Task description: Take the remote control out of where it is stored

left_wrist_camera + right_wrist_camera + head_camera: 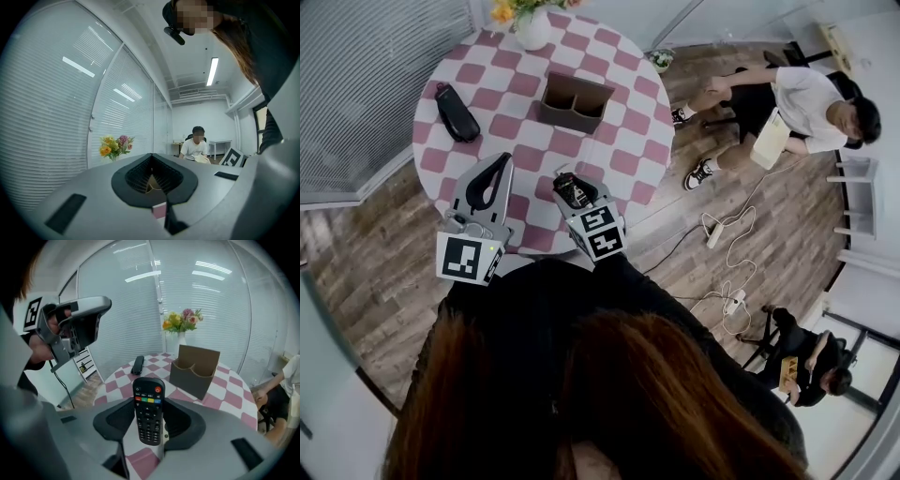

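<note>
The remote control [148, 408] is clamped between the jaws of the right gripper [574, 190], in the air over the near edge of the round checked table [623, 122]. Its long axis runs along the jaws. The end with the red power button points away from the person, toward the brown cardboard box [574, 101] at the table's middle, and the button face is turned up. The lower end sits deep between the black pads, and the upper half sticks out past them.

The right gripper view shows the coloured keys plainly, while the head view gives only a small dark shape in the jaws. The left gripper view does not show the remote at all, only blinds, flowers and a seated person.

The left gripper [495, 173] is held beside the right one, its jaws brought together with nothing between them.

A black oblong thing [457, 112] lies on the table's left side, well apart from the box.
</note>
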Available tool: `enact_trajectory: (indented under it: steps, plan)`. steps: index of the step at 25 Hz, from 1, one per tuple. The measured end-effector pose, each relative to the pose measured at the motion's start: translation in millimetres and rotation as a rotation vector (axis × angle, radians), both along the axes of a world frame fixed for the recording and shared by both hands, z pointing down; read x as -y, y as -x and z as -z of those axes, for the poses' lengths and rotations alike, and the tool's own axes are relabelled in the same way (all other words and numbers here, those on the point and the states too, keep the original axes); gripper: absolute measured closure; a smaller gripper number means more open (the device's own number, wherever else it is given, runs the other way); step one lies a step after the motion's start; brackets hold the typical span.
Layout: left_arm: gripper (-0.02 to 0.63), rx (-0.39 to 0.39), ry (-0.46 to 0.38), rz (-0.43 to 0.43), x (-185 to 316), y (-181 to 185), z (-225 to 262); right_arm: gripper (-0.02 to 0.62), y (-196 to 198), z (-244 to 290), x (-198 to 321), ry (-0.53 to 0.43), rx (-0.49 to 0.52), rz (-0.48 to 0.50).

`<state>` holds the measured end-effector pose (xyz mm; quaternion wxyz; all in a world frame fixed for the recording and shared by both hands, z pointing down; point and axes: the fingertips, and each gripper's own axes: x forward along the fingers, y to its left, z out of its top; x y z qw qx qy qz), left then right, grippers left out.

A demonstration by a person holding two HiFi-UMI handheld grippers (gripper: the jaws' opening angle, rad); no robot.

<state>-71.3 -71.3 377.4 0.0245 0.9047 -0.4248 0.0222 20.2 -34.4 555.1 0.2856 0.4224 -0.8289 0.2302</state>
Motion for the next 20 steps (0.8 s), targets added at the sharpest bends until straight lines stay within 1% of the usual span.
enact_trajectory:
  steps: [9, 17, 20]
  plan:
    - [0.597, 0.004, 0.000, 0.009, -2, -1, 2, 0.396, 21, -49, -31, 0.248, -0.023, 0.133]
    - [0.597, 0.013, 0.007, 0.033, 0, 5, -1, 0.397, 42, -76, -18, 0.300, -0.049, 0.208]
    - [0.597, 0.015, 0.013, 0.050, 2, 10, -3, 0.403, 47, -94, -11, 0.320, -0.088, 0.240]
